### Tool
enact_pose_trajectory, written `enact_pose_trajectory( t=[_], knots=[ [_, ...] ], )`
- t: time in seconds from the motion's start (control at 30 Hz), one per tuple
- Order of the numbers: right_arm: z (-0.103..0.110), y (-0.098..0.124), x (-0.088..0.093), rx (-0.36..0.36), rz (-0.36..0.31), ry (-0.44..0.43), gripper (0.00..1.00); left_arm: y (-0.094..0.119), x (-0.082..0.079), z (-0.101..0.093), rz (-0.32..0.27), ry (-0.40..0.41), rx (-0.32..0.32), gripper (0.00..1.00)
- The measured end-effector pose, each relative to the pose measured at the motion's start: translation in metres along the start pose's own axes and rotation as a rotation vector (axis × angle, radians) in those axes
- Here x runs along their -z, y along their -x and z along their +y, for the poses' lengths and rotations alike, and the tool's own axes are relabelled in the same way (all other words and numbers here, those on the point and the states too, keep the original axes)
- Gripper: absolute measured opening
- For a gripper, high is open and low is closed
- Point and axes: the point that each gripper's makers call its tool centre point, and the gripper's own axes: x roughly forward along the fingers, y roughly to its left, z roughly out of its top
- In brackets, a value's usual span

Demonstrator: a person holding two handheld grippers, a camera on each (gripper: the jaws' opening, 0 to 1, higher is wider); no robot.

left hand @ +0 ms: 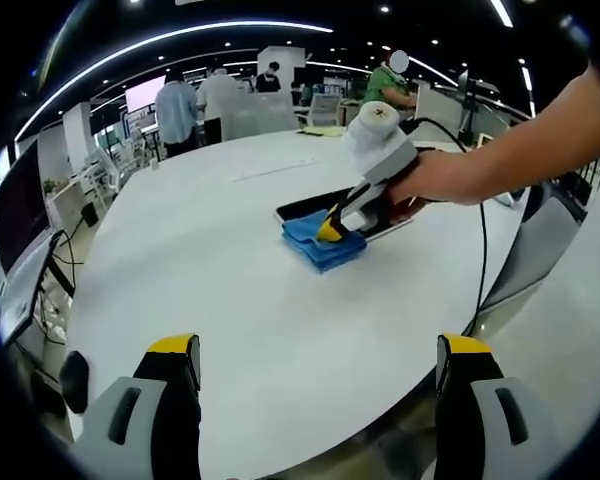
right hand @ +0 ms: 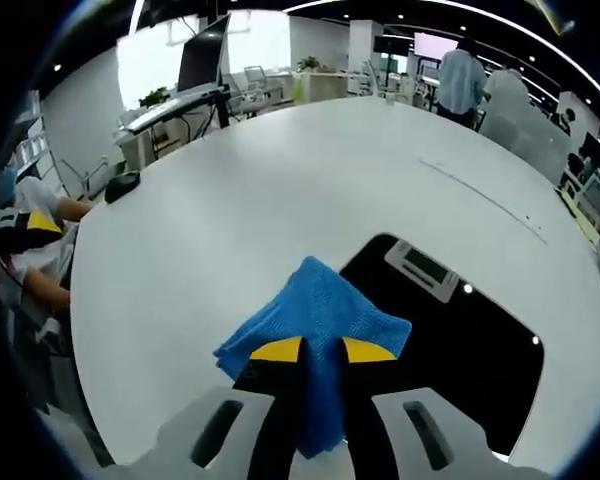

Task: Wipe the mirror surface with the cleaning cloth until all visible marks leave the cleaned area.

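Observation:
A blue cleaning cloth (right hand: pixel 318 318) is pinched between the yellow-tipped jaws of my right gripper (right hand: pixel 322 349), which is shut on it. The cloth's free end rests over the near edge of a flat dark mirror (right hand: pixel 470 340) lying on the white table (right hand: pixel 230 200). Ceiling lights reflect in the mirror. In the left gripper view the right gripper (left hand: pixel 330 228) holds the cloth (left hand: pixel 322 242) at the mirror's (left hand: pixel 305 207) near end, gripped by a person's hand (left hand: pixel 440 180). My left gripper (left hand: pixel 320 355) hovers open over the table's near edge, well short of the cloth, with nothing between its jaws.
The round white table (left hand: pixel 200 270) is large. A black cable (left hand: pixel 480 250) runs from the right gripper over the table edge. People (left hand: pixel 195 105) stand behind the table's far side. Desks with monitors (right hand: pixel 195 60) and chairs ring the room. A dark mouse-like object (right hand: pixel 120 184) lies near one edge.

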Motion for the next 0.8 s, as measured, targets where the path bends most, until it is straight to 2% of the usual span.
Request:
enact_pose_trajectory(
  t=[0.2,0.8],
  knots=[
    [-0.0058,-0.0039,-0.0019,0.004,0.000,-0.005,0.03,-0.0006,-0.0003,0.0019,0.001,0.003,-0.005,0.99],
    [-0.0116,-0.0090,-0.0070,0.008,-0.004,-0.036,0.03,-0.0029,-0.0021,0.0018,0.000,0.001,-0.001,0.99]
  ],
)
